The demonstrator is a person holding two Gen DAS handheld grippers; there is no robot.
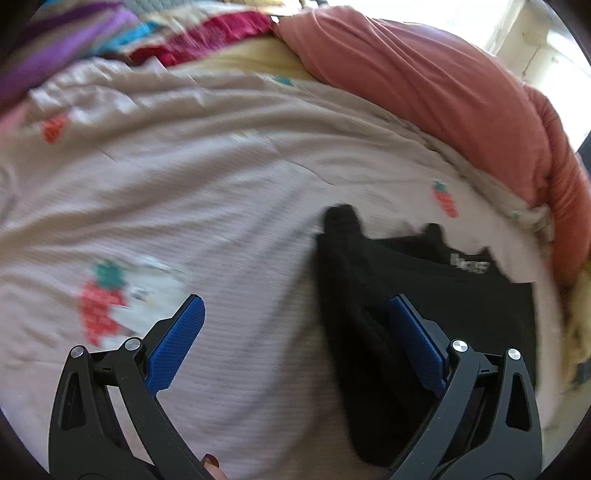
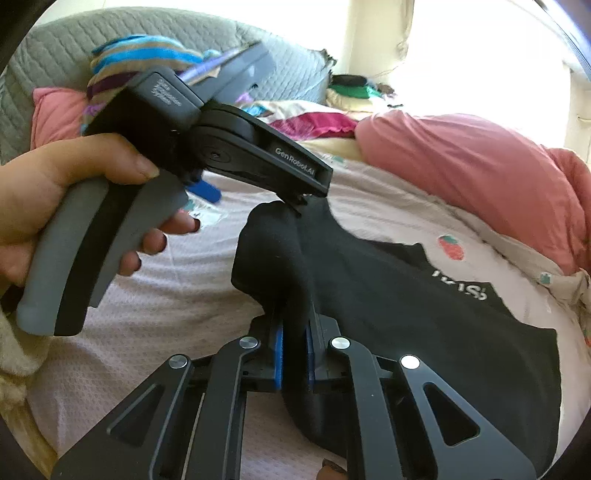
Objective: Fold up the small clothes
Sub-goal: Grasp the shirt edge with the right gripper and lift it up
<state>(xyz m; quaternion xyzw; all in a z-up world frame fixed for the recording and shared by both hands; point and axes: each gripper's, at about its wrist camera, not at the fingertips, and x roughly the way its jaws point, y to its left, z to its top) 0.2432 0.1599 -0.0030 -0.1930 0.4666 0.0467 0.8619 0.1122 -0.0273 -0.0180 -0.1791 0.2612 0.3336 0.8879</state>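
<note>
A small black garment [image 1: 424, 295] with white lettering lies on the pale pink strawberry-print bedsheet [image 1: 221, 184]. My left gripper [image 1: 295, 325] is open, its blue pads [image 1: 177, 339] spread wide, the right pad over the garment's left edge. In the right wrist view my right gripper [image 2: 294, 347] is shut on a raised fold of the black garment [image 2: 406, 314]. The left gripper body [image 2: 229, 147], held in a hand, hovers just above and behind that fold.
A salmon-pink rolled blanket [image 1: 461, 103] borders the bed's far and right side. Striped and magenta clothes [image 1: 207, 33] are piled at the back. A grey quilted headboard [image 2: 110, 40] stands behind. A bright window [image 2: 480, 55] is at the right.
</note>
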